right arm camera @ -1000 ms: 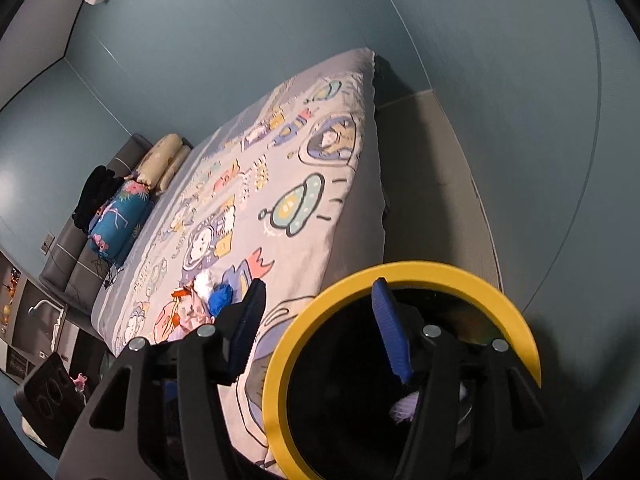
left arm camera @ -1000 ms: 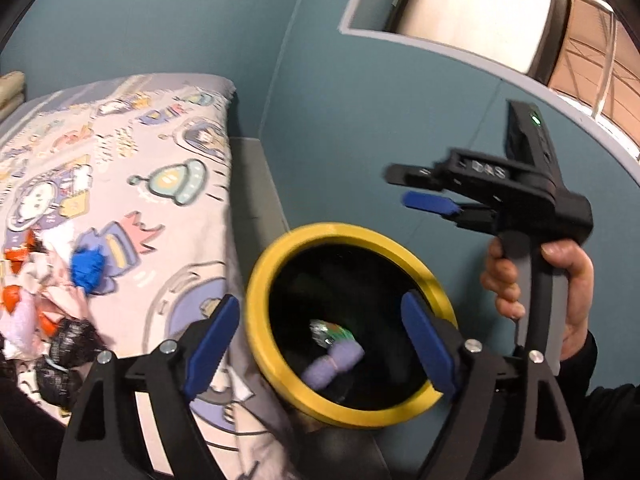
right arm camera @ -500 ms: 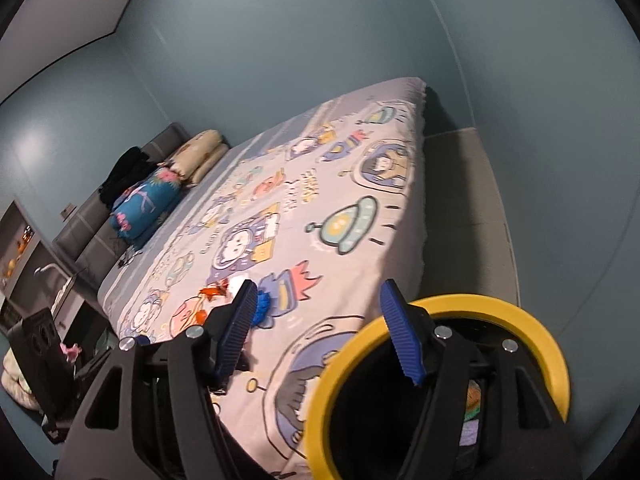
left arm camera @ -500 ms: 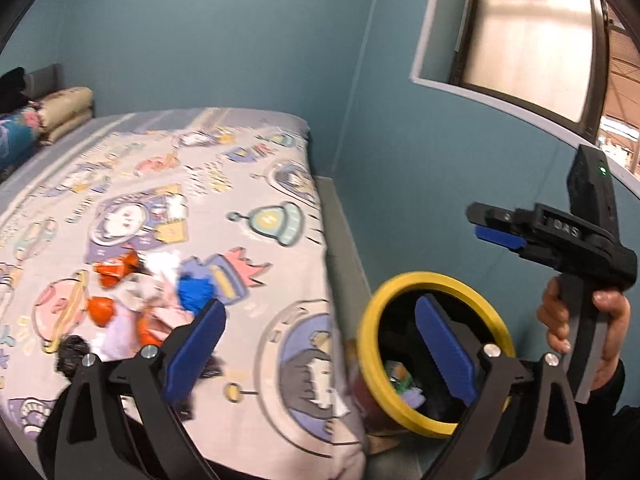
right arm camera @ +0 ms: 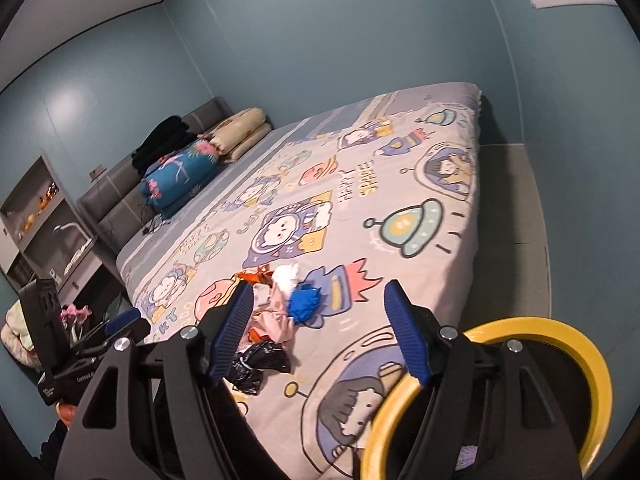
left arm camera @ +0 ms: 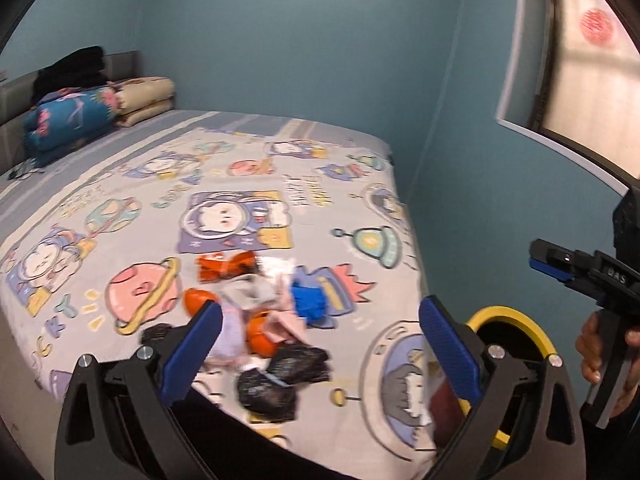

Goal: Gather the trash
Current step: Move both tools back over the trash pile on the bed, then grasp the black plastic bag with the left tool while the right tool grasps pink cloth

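On the bed (left arm camera: 160, 184), one trash pile (left arm camera: 256, 312), one bin (right arm camera: 560, 332); both grippers gape empty.

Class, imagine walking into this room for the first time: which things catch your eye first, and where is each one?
The heap of crumpled trash, orange, white, blue and black, lies near the foot of the cartoon-print bed. A yellow-rimmed bin stands on the floor beside that end of the bed. Folded bedding is stacked at the headboard.

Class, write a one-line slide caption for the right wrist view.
Right gripper open and empty above a bed strewn with trash, yellow-rimmed bin beside it.
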### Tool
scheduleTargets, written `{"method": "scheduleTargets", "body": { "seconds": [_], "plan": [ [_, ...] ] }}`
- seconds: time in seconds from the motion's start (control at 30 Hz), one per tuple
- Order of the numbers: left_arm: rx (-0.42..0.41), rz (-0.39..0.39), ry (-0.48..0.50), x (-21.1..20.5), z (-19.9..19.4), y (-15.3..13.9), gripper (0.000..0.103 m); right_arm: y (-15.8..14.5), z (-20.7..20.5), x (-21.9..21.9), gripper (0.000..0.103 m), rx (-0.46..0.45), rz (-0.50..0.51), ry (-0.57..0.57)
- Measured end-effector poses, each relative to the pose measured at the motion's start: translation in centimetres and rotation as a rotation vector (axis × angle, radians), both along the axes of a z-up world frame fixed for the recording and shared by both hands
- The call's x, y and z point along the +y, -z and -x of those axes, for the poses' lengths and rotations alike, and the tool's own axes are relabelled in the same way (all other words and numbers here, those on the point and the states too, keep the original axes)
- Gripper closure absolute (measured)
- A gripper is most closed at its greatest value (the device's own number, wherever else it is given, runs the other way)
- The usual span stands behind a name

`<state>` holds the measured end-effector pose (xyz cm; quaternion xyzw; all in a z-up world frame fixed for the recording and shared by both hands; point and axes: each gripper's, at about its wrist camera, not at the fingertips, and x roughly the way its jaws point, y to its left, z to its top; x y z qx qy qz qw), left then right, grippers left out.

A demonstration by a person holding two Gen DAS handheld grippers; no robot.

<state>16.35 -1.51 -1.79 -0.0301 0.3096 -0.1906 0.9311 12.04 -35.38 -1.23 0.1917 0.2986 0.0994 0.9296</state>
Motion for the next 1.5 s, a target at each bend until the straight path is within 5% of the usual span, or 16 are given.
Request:
{"method": "scheduleTargets", "body": {
  "seconds": [0.7, 1.07, 1.5],
  "plan": [
    [0.134, -0.017, -0.227, 9.3, -4.3, 7.0, 0.008, 4.1, -8.2, 10.1, 0.039, 0.112, 0.111, -0.153],
    [0.241, -0.016, -0.265, 11.7, -7.3, 11.6, 0.008, 9.1, -12.6, 15.6, 0.039, 0.162, 0.199, -0.266],
    [0.352, -0.008, -0.249, 12.7, -10.1, 15.7, 0.008, 15.3, -16.7, 18.6, 0.042, 0.331, 0.313, -0.331]
  ]
}}
